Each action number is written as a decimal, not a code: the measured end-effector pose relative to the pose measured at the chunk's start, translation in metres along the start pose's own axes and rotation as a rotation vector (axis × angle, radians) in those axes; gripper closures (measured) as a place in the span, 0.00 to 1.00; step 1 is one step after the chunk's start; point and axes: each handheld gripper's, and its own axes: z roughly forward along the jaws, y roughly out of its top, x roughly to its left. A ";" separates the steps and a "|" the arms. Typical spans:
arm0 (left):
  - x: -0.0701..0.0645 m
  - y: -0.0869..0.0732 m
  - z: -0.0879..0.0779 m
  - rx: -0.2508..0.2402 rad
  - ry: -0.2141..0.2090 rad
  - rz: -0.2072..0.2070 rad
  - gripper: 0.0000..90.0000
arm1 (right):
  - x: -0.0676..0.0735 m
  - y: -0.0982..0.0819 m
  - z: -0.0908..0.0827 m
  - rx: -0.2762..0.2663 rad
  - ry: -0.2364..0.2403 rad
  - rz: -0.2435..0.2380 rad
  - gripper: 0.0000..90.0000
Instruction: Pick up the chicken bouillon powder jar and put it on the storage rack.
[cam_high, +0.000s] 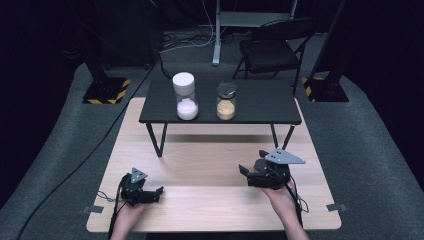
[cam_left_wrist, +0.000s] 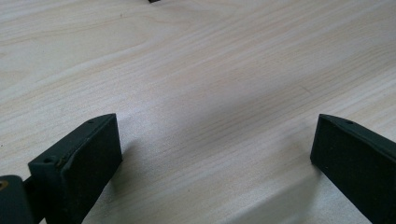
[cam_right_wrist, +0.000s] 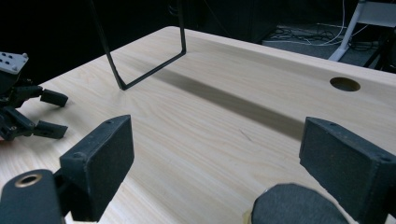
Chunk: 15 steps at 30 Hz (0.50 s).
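Two jars stand side by side on the dark raised shelf (cam_high: 260, 107) at 12 o'clock on the table: a white-lidded jar (cam_high: 185, 96) holding white grains on the left, and a dark-lidded jar (cam_high: 226, 101) with tan grains just to its right. Apart, not touching, both upright. They look like the work's targets, since nothing else is in reach; the shelf lifts them above the wooden table (cam_high: 210, 200), probably so a gripper has to reach up and forward.

Left gripper (cam_high: 155, 194) rests at 7 o'clock on the wood, jaws spread wide, nothing between them; the left gripper view shows bare wood (cam_left_wrist: 210, 93) between the black pads. Right gripper (cam_high: 246, 172) sits at 5 o'clock, raised a little off the wood, jaws wide too, empty, pointing toward the left gripper (cam_right_wrist: 46, 114) across the table. Both are well apart from the jars. Looks like a ready pose: hands low and near the person, jaws pre-opened for a grasp.

Shelf leg (cam_right_wrist: 140, 60) stands at 11 o'clock in the right gripper view. Folding chair (cam_high: 272, 47) and cables on the floor behind, off the table.
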 end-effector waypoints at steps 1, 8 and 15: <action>0.000 0.000 0.000 0.000 0.000 0.000 0.02 | 0.000 0.000 0.000 0.000 0.000 0.000 0.10; 0.000 0.000 0.000 0.000 0.000 0.000 0.02 | 0.003 -0.016 -0.003 0.007 -0.002 0.000 0.11; 0.000 0.000 0.000 0.000 0.000 0.000 0.02 | 0.002 -0.032 -0.003 0.023 0.001 0.018 0.11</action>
